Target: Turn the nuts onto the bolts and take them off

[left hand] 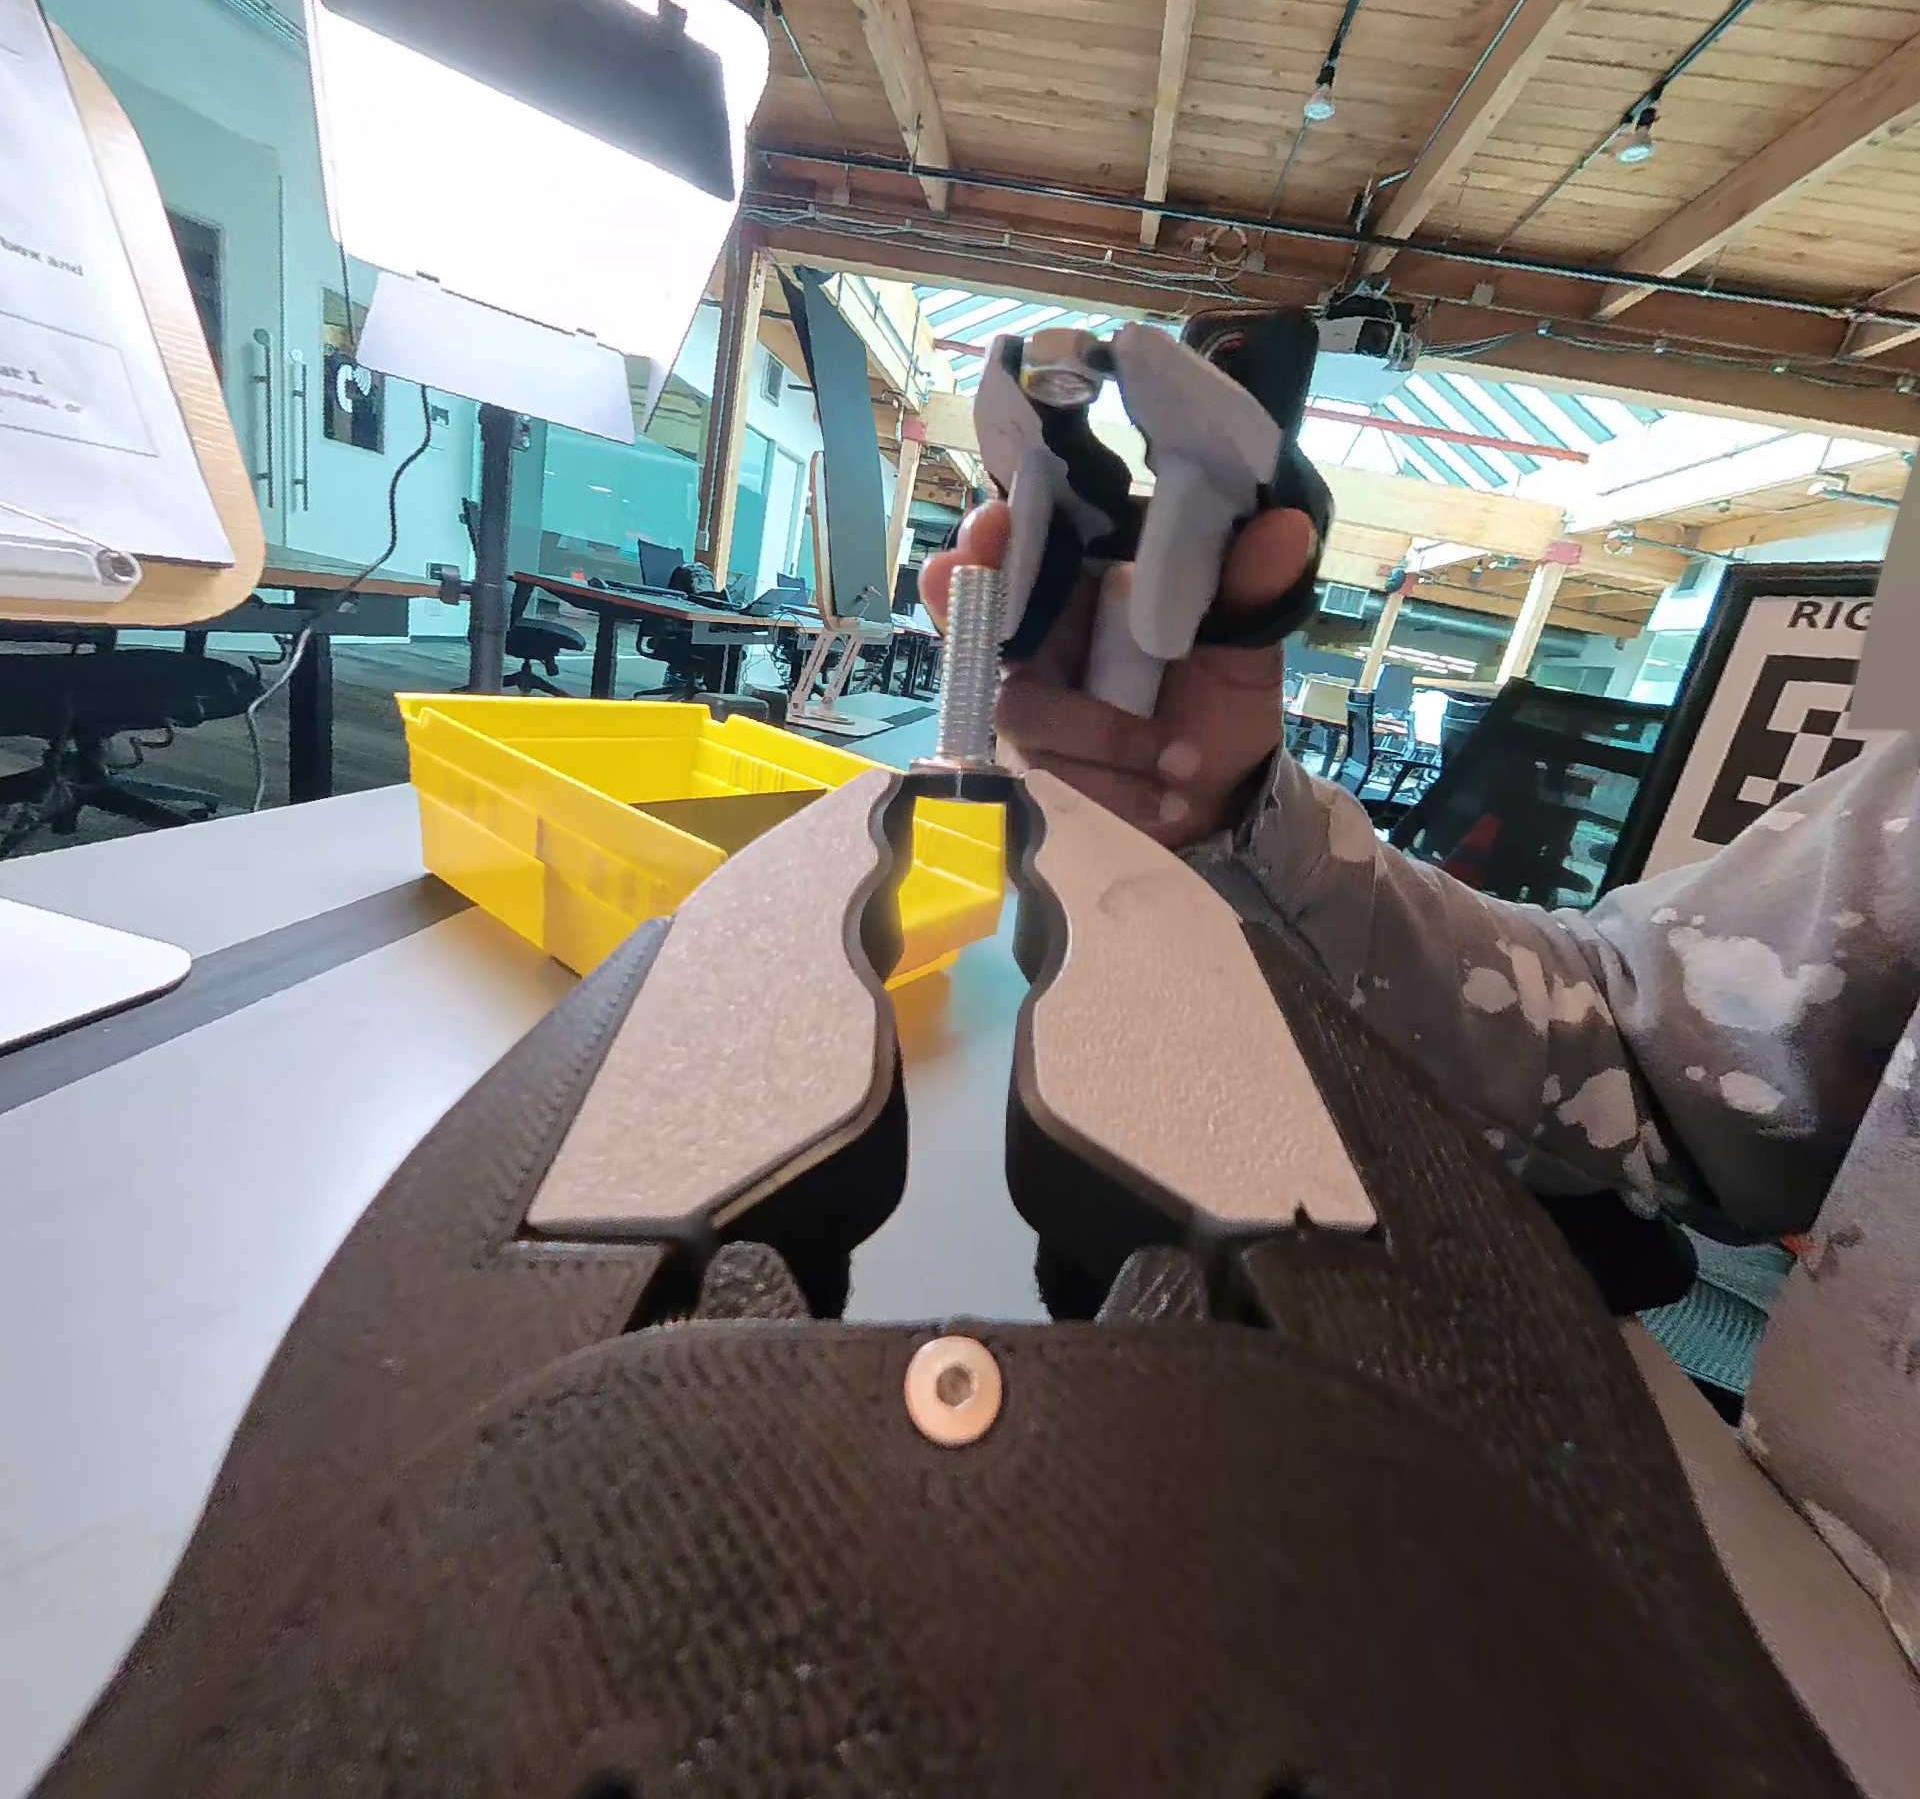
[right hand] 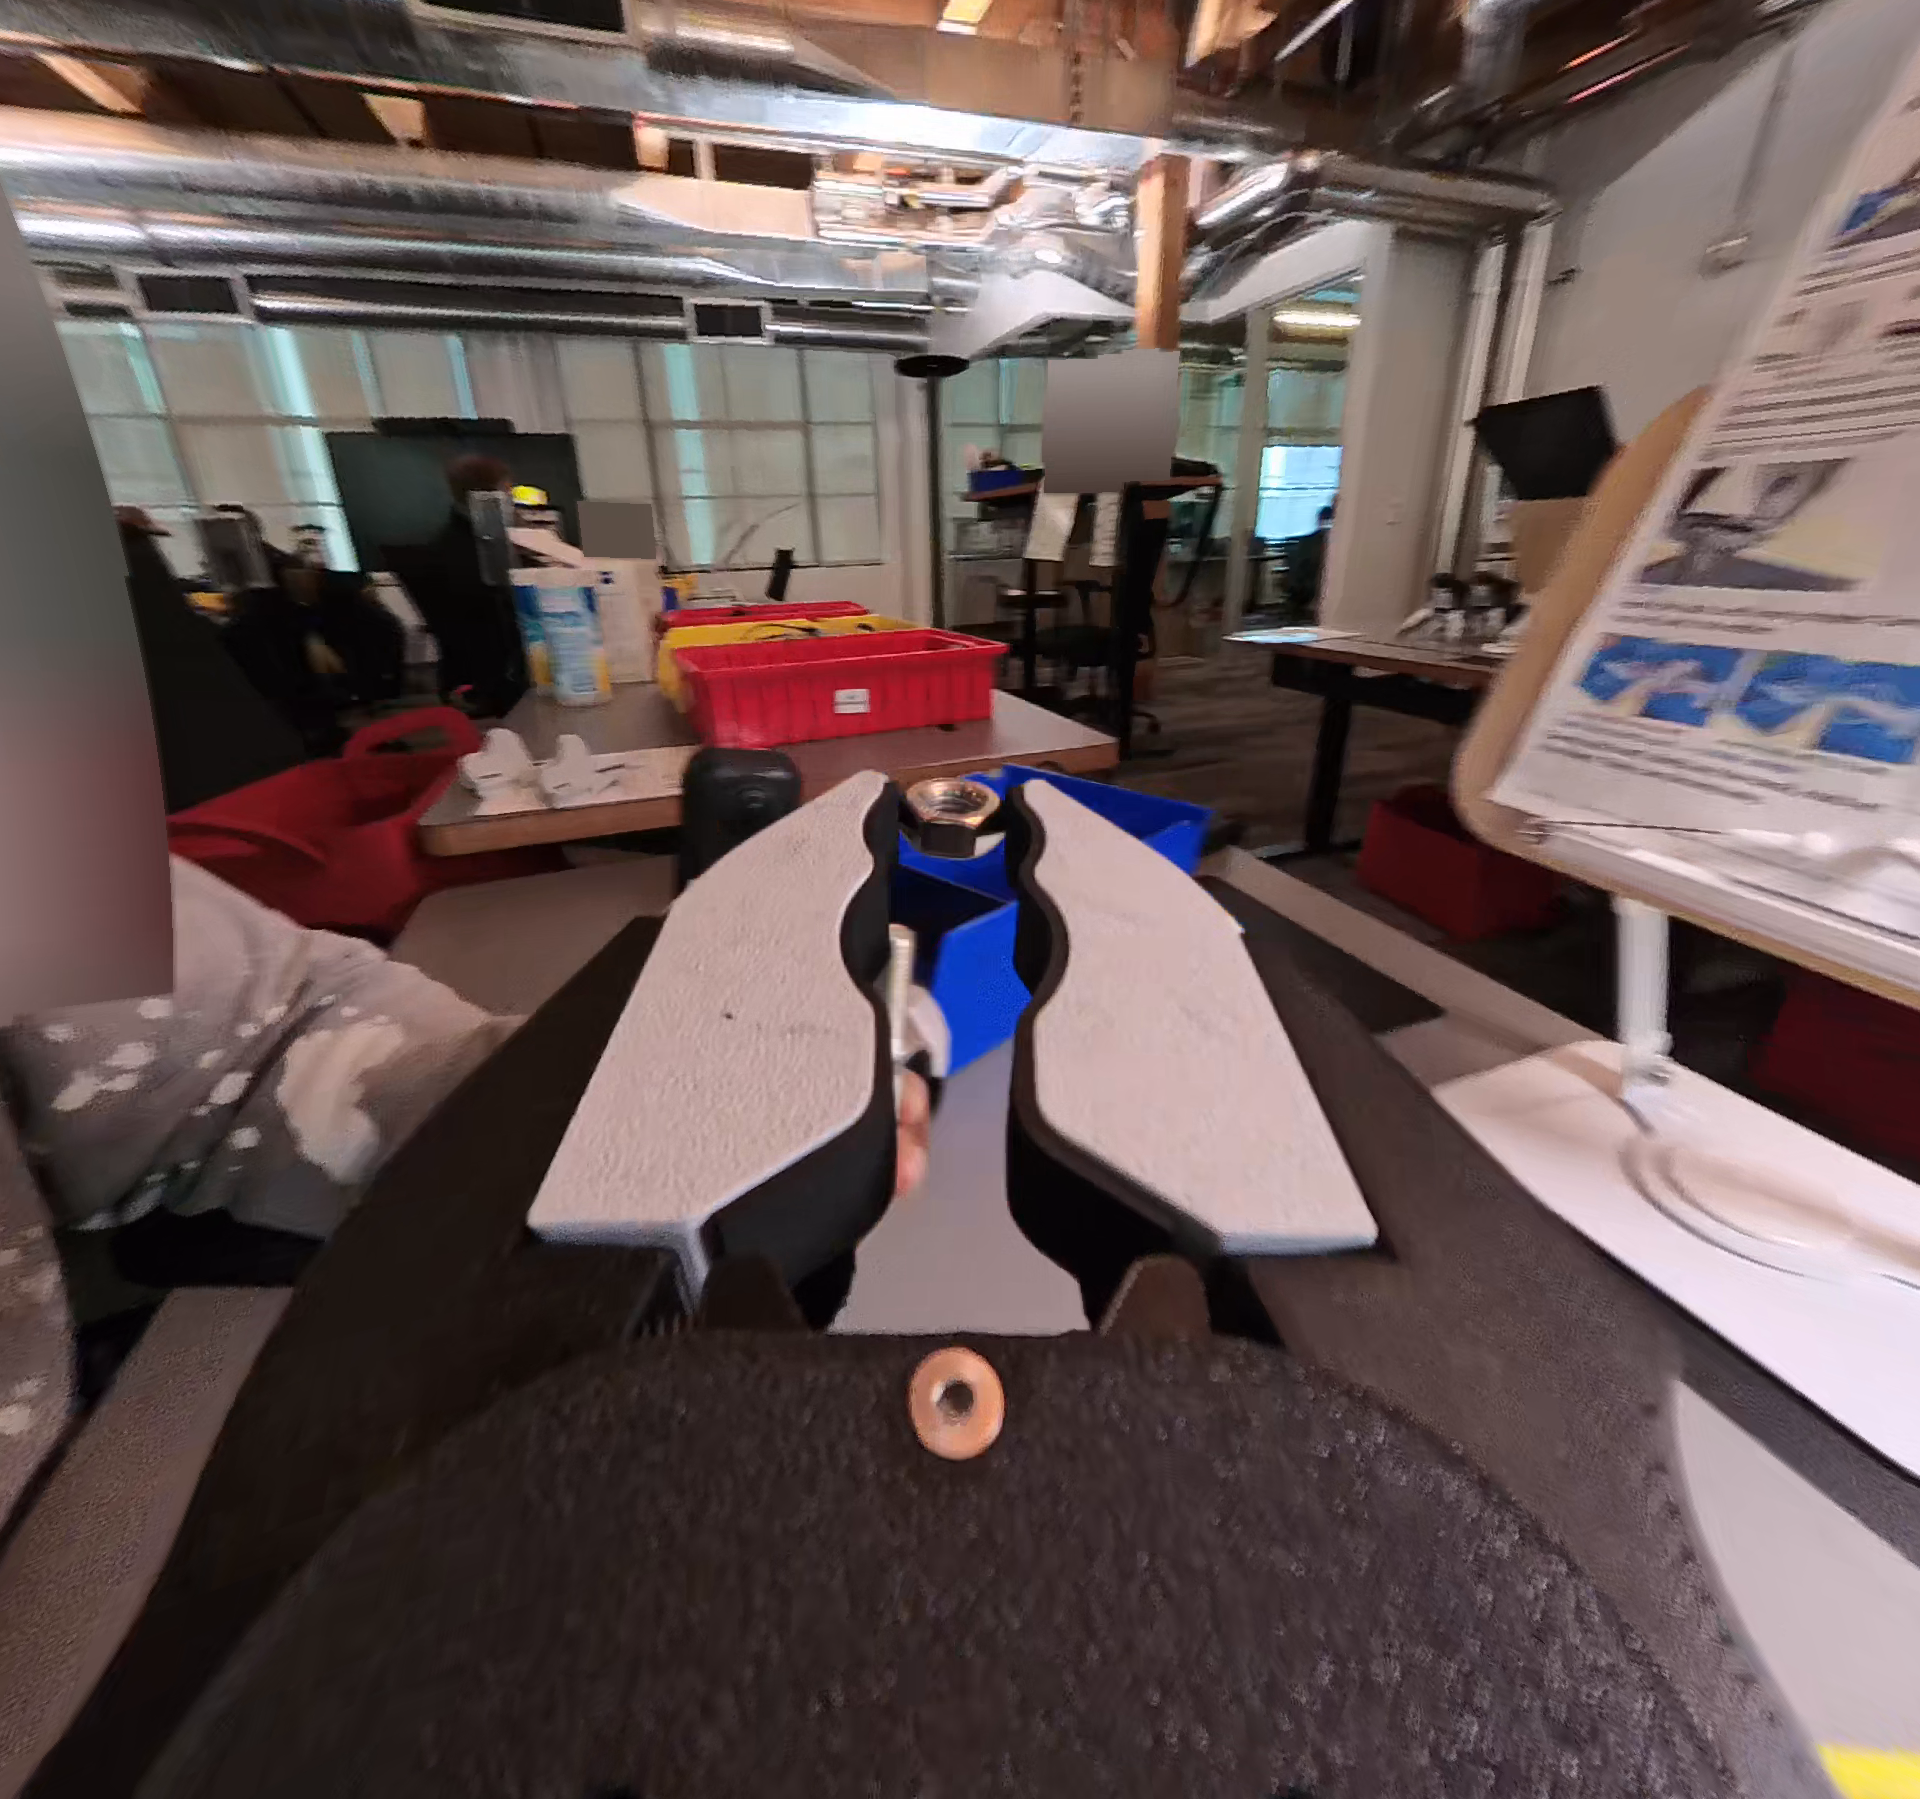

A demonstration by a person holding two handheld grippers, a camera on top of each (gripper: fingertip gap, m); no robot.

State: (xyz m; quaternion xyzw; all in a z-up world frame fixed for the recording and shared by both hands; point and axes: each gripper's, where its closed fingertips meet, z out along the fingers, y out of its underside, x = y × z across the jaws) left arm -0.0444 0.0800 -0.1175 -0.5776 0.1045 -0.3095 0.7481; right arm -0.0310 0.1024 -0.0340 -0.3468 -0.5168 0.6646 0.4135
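My left gripper (left hand: pixel 958 781) is shut on the head of a silver bolt (left hand: pixel 968 660), whose threaded shaft stands upright above the fingertips. My right gripper (right hand: pixel 951 807) is shut on a silver hex nut (right hand: pixel 948 814) at its fingertips. In the left wrist view the right gripper (left hand: pixel 1070 367) shows above and slightly right of the bolt's tip, with the nut (left hand: pixel 1062 367) held clear of the thread. In the right wrist view the bolt (right hand: pixel 902 996) shows between my fingers, below the nut.
A yellow bin (left hand: pixel 623 814) stands on the grey table (left hand: pixel 260 1126) behind the left gripper. A blue bin (right hand: pixel 1101 819) stands behind the right gripper. A clipboard stand (right hand: pixel 1683 710) is at the right, another (left hand: pixel 104 399) at the left. A person's patterned sleeve (left hand: pixel 1610 1001) reaches across. My right fingertips sit around 9 cm from my left ones.
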